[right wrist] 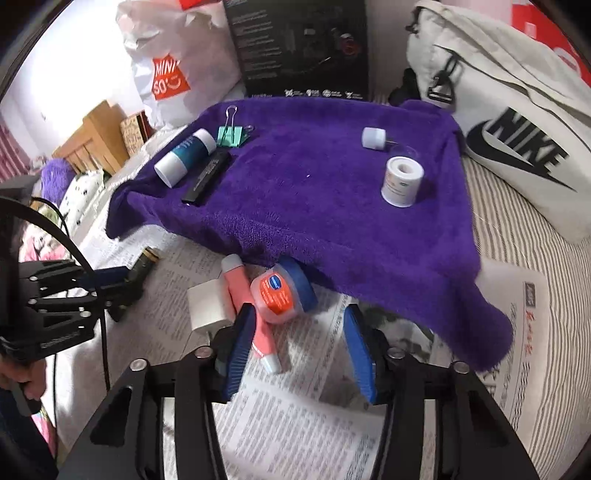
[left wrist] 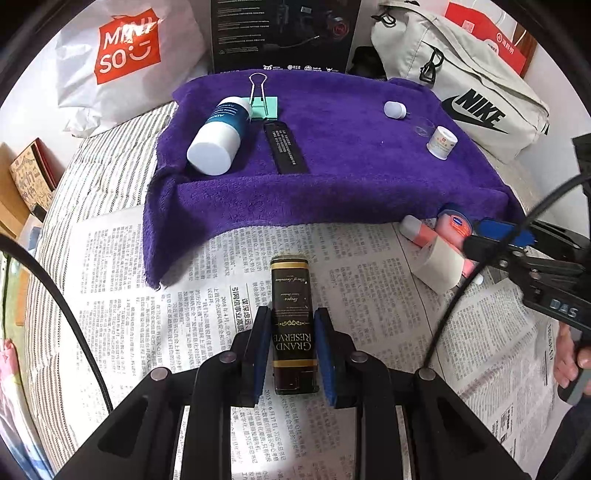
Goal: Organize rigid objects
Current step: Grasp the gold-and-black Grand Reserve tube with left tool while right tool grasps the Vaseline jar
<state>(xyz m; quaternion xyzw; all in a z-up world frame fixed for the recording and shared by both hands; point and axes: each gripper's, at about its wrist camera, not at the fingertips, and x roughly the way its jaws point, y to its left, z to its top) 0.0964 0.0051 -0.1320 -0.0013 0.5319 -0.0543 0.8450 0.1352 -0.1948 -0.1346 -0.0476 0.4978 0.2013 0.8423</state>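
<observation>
My left gripper [left wrist: 291, 332] is shut on a dark flat lighter [left wrist: 293, 295] with gold "Grand Reserve" lettering, over the newspaper [left wrist: 147, 295]. My right gripper [right wrist: 297, 317] stands open, pointing down at the newspaper. A round Vaseline tin [right wrist: 282, 295] lies just ahead of its left finger, and a pink tube [right wrist: 240, 284] runs under that finger. A white block [right wrist: 208, 304] lies left of them. On the purple towel [right wrist: 314, 221] rest a white-and-teal bottle [right wrist: 186, 155], a green binder clip [right wrist: 231, 134], a black flat bar [right wrist: 207, 177], a white cap [right wrist: 373, 138] and a small white jar [right wrist: 402, 181].
A Miniso bag [left wrist: 122, 48], a black box [left wrist: 280, 33] and a Nike bag [left wrist: 476, 107] line the back. Striped bedding [left wrist: 110, 155] lies under the newspaper. A person's hand [left wrist: 569, 354] holds the right gripper's handle. Cables hang near both grippers.
</observation>
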